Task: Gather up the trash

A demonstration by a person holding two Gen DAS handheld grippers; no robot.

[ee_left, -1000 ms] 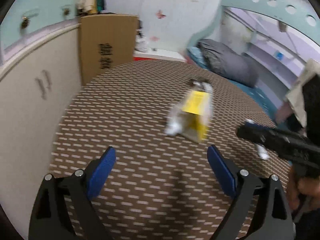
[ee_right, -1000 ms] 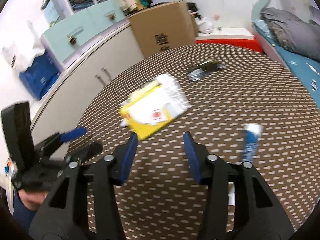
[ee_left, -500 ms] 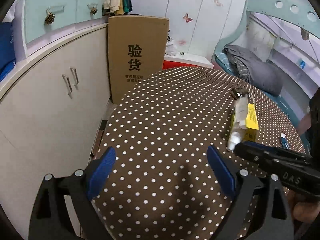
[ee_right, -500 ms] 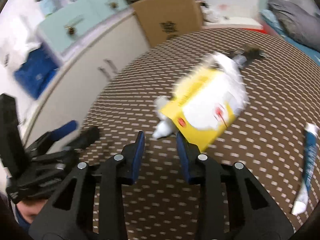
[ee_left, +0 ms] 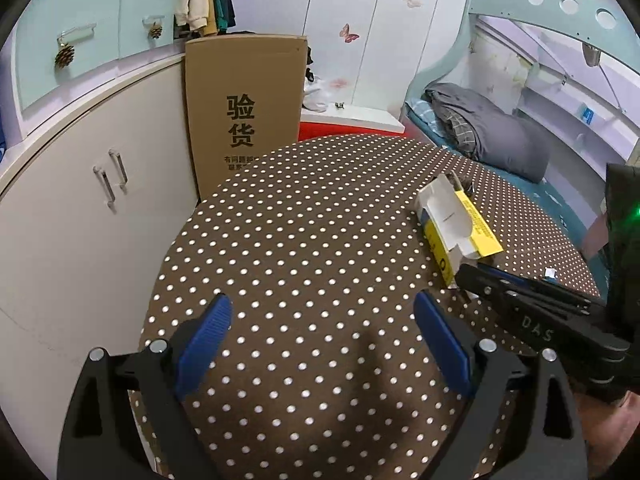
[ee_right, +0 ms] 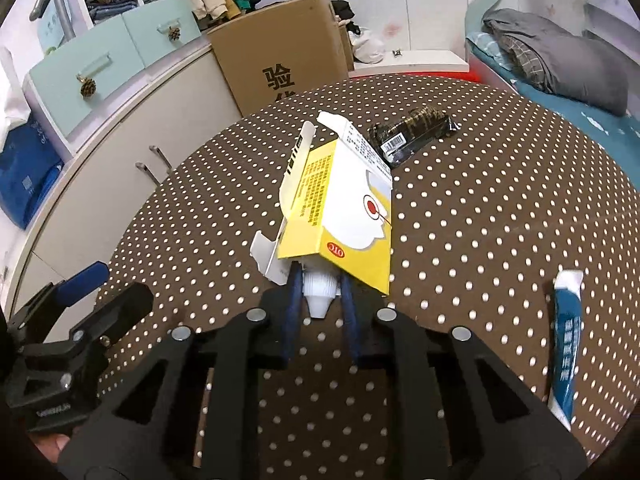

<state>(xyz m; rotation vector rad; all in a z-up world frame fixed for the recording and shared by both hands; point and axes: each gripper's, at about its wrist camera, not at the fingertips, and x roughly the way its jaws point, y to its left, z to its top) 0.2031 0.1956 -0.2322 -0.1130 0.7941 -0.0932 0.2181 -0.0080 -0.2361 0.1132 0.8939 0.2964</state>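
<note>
The right claw [ee_right: 319, 294] is closing its blue pads on the white ribbed cap of a tube [ee_right: 319, 295] that is poking out of the near end of an opened yellow and white cardboard medicine box [ee_right: 343, 208]. The pads are sitting against the cap's two sides, and the box is tilting up off the brown, white-dotted counter [ee_right: 480, 208] around the claw tips. So the first pickup is under way, judging by that grip, and nothing looks collected yet. A black crinkled wrapper [ee_right: 412, 131] is lying just beyond the box, and a blue and white flattened sachet [ee_right: 566, 340] is lying well apart at the near right edge. No bin is showing. The left claw [ee_left: 320, 344] is hovering wide open and empty over the counter's near left, level and pointing across the counter.
</note>
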